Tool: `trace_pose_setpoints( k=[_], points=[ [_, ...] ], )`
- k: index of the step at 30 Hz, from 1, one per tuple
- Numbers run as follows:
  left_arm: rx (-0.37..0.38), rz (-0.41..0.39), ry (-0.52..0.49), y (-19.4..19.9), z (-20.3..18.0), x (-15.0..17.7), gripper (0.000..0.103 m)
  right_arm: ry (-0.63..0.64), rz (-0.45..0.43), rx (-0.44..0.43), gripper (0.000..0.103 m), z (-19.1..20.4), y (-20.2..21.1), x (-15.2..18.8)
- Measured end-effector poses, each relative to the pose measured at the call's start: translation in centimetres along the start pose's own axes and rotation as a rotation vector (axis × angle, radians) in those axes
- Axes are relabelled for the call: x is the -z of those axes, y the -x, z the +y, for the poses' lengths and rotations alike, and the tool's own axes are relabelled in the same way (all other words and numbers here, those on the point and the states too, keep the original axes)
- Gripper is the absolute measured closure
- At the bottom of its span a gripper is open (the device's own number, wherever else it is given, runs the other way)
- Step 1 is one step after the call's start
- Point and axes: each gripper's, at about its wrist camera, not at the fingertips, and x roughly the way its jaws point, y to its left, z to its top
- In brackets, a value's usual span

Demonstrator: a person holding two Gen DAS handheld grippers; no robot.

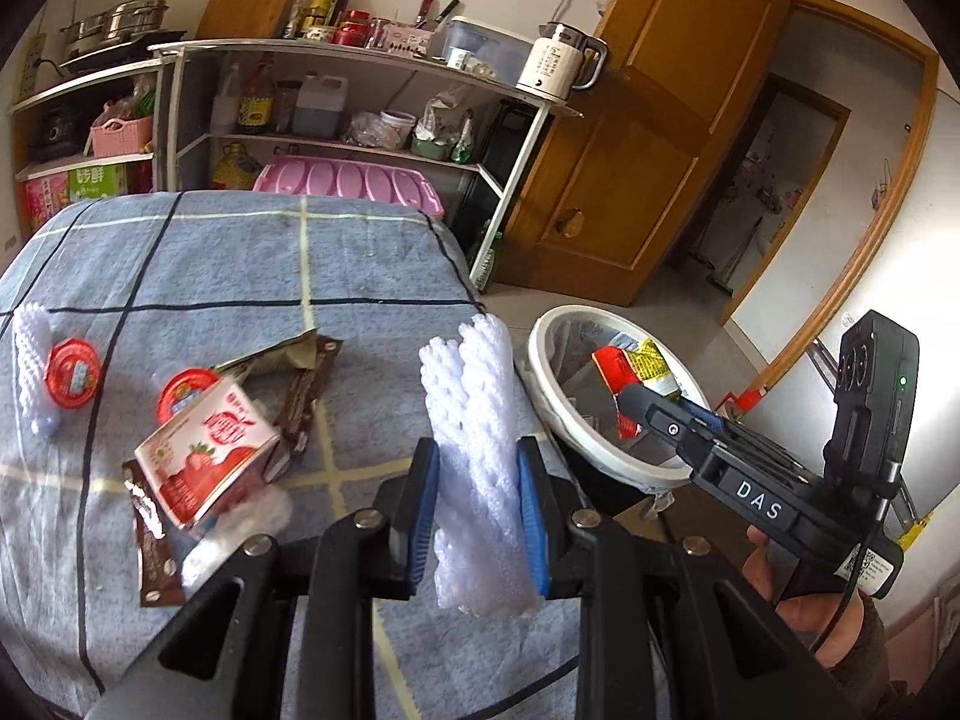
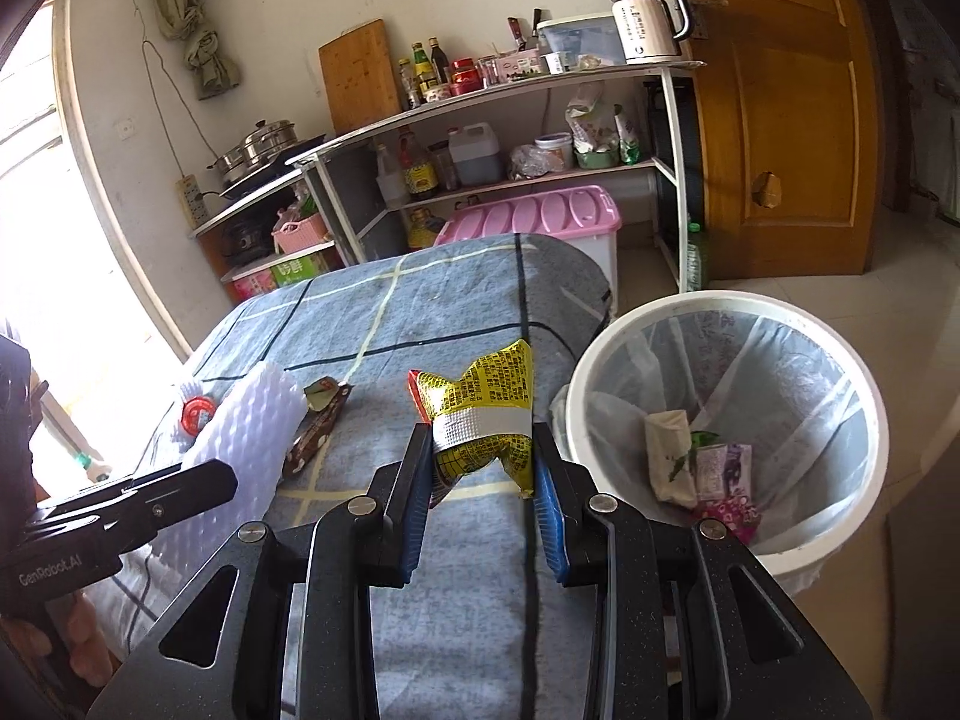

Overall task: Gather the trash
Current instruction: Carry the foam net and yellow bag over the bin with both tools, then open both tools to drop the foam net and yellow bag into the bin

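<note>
My left gripper [image 1: 477, 495] is clamped on a white foam net sleeve [image 1: 474, 450], its blue pads pressing the sleeve from both sides as it stands upright above the blue checked cloth [image 1: 240, 264]. My right gripper [image 2: 480, 480] is pinched on a crumpled yellow snack wrapper [image 2: 480, 414] with a silver band across its middle, held over the same cloth near its edge. Seen from the left wrist, that wrapper hangs over the mouth of the white trash bin [image 2: 720, 306], which stands on the floor just beside the covered table, lined with a clear bag and already holding a few wrappers [image 2: 714, 468]. Still lying on the cloth: a strawberry milk carton [image 1: 204, 450] tipped on its side, a brown wrapper [image 1: 300, 384] under and behind it, two red foil lids [image 1: 72, 372], and a second foam sleeve [image 1: 30, 372] at the far left. Behind the table, a white shelf unit [image 1: 360, 54] carries bottles and a kettle [image 1: 558, 60], with a pink-lidded storage box [image 1: 354, 183] below and a wooden door [image 1: 660, 120] to the right.
</note>
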Motion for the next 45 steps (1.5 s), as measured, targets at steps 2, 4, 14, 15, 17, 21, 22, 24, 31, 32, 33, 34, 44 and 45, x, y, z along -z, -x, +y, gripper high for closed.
trace_pose_setpoints(
  k=[2,4,14,15,17,21,22,24,31,32,33,34,44,45],
  points=[
    [0.01,0.008,-0.024,-1.0,-1.1,-0.7,0.076,-0.014,-0.008,0.021,0.07,-1.2,0.4,-0.4],
    [0.03,0.009,-0.043,-2.1,-2.2,-1.5,0.076,-0.027,-0.017,0.044,0.07,-2.5,0.8,-0.7],
    [0.123,0.06,-0.116,-7.8,-8.0,-3.7,0.076,-0.116,-0.014,0.152,0.07,-8.7,1.3,-1.7],
    [0.128,0.067,-0.126,-8.3,-8.5,-3.8,0.076,-0.12,-0.009,0.162,0.07,-9.2,1.2,-1.7],
    [0.141,0.072,-0.14,-9.1,-9.4,-3.9,0.076,-0.13,0.002,0.172,0.07,-10.1,1.1,-1.5],
    [0.144,0.112,-0.135,-11.3,-10.3,-4.3,0.076,-0.129,0.033,0.204,0.07,-11.4,0.2,-1.2],
    [0.14,0.118,-0.141,-11.8,-10.5,-4.3,0.076,-0.13,0.039,0.211,0.07,-11.7,-0.1,-1.2],
    [0.135,0.134,-0.138,-12.6,-10.8,-4.2,0.076,-0.134,0.052,0.218,0.07,-12.4,-0.5,-1.1],
    [0.136,0.177,-0.128,-15.0,-11.6,-4.2,0.076,-0.125,0.085,0.26,0.069,-13.8,-1.7,-0.9],
    [0.137,0.179,-0.122,-15.3,-11.6,-4.2,0.076,-0.125,0.093,0.265,0.068,-14.0,-1.9,-0.9],
    [0.134,0.181,-0.126,-15.4,-11.7,-4.2,0.076,-0.123,0.098,0.269,0.068,-14.1,-2.1,-0.9],
    [0.133,0.18,-0.134,-15.5,-11.8,-4.1,0.075,-0.119,0.104,0.271,0.067,-14.3,-2.2,-0.8],
    [0.14,0.171,-0.09,-15.3,-10.9,-4.4,0.054,-0.117,0.11,0.269,0.054,-14.0,-2.4,-0.3],
    [0.136,0.165,-0.092,-15.1,-10.8,-4.4,0.054,-0.118,0.11,0.266,0.054,-13.9,-2.3,-0.3]
  ],
)
